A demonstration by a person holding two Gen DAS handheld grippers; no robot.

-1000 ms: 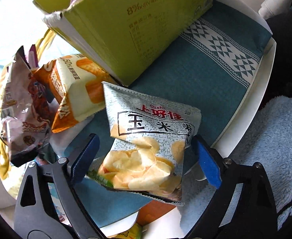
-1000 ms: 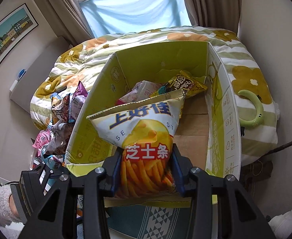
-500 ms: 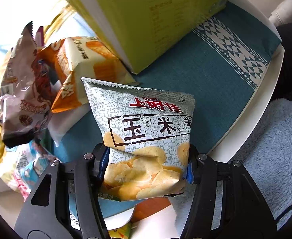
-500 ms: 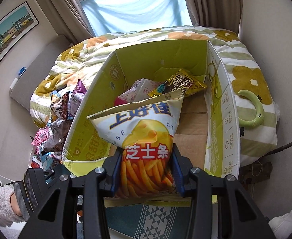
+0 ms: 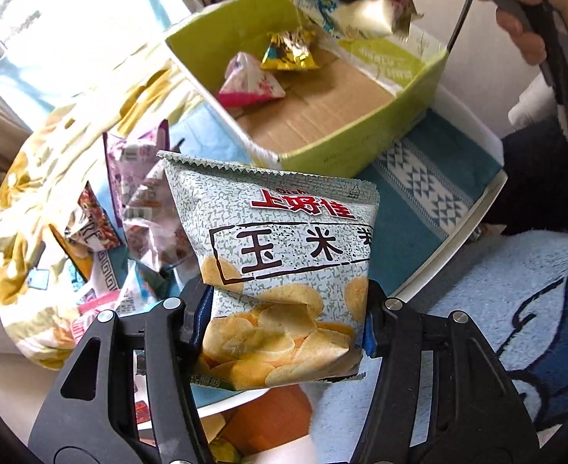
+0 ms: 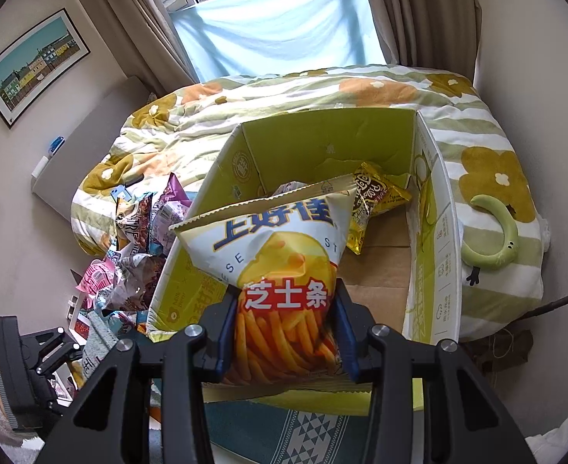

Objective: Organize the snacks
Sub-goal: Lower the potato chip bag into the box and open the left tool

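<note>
Chips bag [image 5: 284, 270] sits between the left gripper [image 5: 286, 321] jaws, box [image 5: 361, 143] ahead of it, loose snack pile [image 5: 137, 208] to its left. Fries bag [image 6: 284, 270] between right gripper [image 6: 282, 338] jaws, over the box's near wall; two packets [image 5: 268, 73] inside box.

The grey chip bag [image 5: 284, 270] is crinkled film with a matt print; the cheese-stick bag [image 6: 284, 270] is glossier. At twelve o'clock, the green box [image 5: 361, 143] is matt cardboard on a woven teal cloth [image 5: 419, 193].
</note>
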